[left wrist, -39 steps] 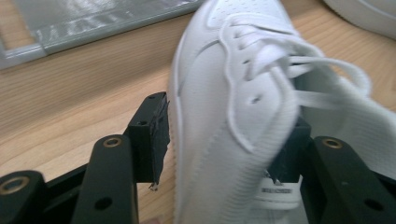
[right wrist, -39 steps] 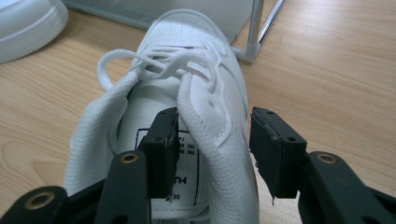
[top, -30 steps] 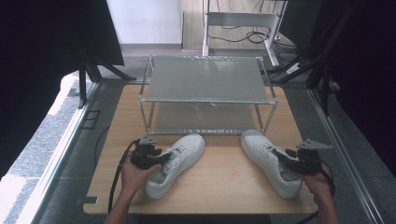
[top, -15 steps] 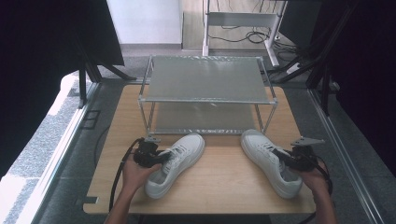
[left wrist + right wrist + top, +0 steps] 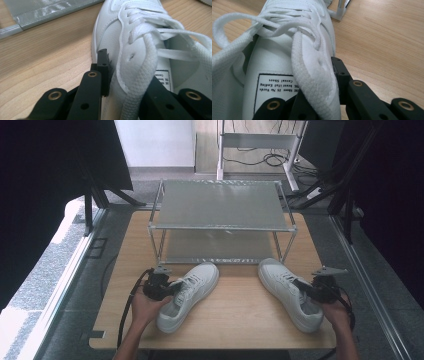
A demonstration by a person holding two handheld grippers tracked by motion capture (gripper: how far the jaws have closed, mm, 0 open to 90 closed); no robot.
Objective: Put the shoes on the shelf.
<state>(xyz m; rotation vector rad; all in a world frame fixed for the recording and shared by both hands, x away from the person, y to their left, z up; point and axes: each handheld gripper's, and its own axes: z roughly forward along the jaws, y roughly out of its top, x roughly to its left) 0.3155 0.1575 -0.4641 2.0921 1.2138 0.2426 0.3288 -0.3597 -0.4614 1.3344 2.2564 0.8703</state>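
Note:
Two white lace-up sneakers lie on the wooden table (image 5: 240, 320). The left shoe (image 5: 190, 292) points up and to the right, and the right shoe (image 5: 287, 290) points up and to the left. My left gripper (image 5: 172, 287) has just been closing and is shut on the left shoe's side wall by the collar (image 5: 130, 57). One jaw is outside the shoe and the other inside, as the left gripper view (image 5: 125, 75) shows. My right gripper (image 5: 302, 287) has also just been closing. It pinches the right shoe's padded collar (image 5: 312, 65) in the same way (image 5: 319, 82).
A two-tier metal shoe rack (image 5: 220, 205) stands at the back of the table, just beyond the shoes' toes. Its lower shelf (image 5: 220, 247) and top shelf are bare. Bare wood lies between the two shoes. Black stands flank the table.
The right gripper has edged slightly left onto its shoe. The left hand and both shoes stay where they were.

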